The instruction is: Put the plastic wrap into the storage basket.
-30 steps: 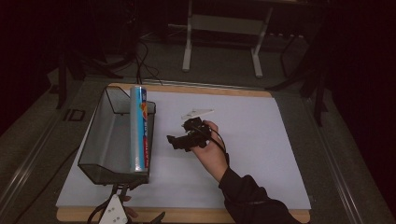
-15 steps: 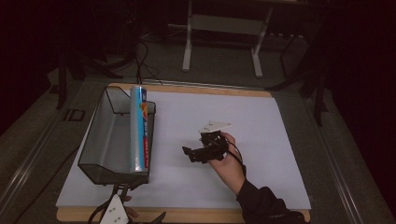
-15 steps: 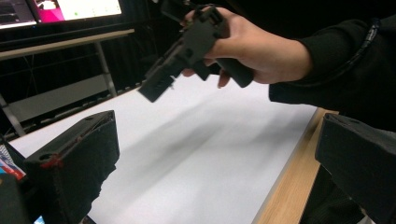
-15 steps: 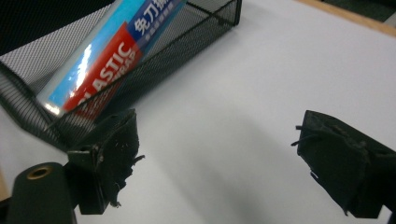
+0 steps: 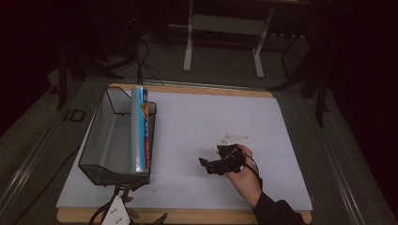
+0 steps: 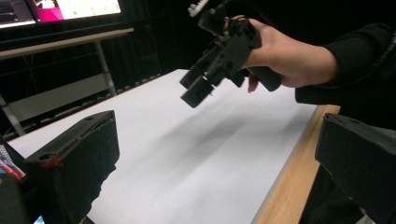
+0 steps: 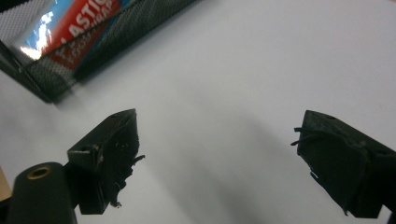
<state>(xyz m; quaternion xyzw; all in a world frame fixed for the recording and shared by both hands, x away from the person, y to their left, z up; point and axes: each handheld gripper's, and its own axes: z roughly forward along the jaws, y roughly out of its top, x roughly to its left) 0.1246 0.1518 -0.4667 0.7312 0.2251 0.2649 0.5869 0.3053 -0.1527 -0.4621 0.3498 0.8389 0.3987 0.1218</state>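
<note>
Left gripper (image 5: 117,213) cut off by high view's bottom edge, fingers unseen there; box (image 7: 74,28) lettering cropped by right gripper view's top edge, behind blurred mesh bin (image 7: 116,35).

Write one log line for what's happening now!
right gripper: open, empty, above white mat | plastic wrap box: in mesh bin

Cam setup: one high fixed, two riding the grippers.
High view looks fwd/down on your white table top (image 5: 197,126); left gripper view faces across it, right gripper view close above; all share it.
</note>
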